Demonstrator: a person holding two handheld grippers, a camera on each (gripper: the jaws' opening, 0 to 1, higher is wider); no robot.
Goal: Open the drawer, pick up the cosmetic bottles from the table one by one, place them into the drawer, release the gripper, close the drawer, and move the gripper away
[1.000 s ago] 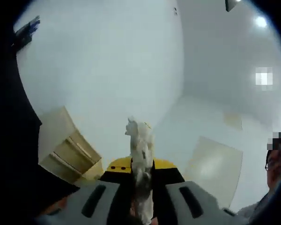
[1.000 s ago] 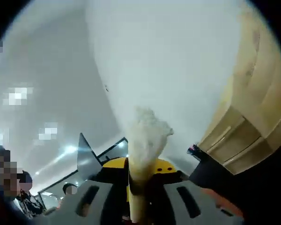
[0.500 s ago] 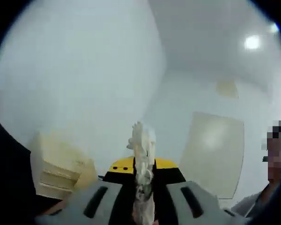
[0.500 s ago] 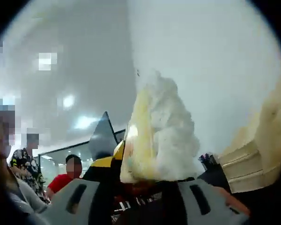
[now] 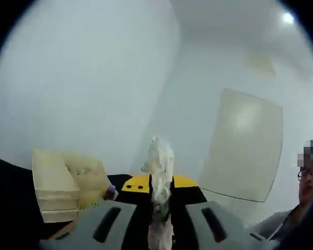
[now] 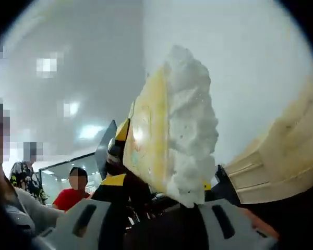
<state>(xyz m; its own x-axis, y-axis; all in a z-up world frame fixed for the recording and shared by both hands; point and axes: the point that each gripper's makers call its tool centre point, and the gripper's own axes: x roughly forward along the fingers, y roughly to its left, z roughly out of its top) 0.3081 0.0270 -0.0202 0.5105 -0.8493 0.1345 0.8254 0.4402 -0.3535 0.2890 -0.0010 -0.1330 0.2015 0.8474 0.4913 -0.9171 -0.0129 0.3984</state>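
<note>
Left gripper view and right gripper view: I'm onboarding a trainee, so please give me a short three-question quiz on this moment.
1. True or false: in the left gripper view, the left tool has its foam-padded jaws wide apart.
2. In the left gripper view, the wooden drawer unit sits: A) lower left, B) upper right, C) top centre.
3. In the right gripper view, what colour top does the person at lower left wear?

Key: 1. False, the jaws are pressed together. 2. A. 3. Red.
</note>
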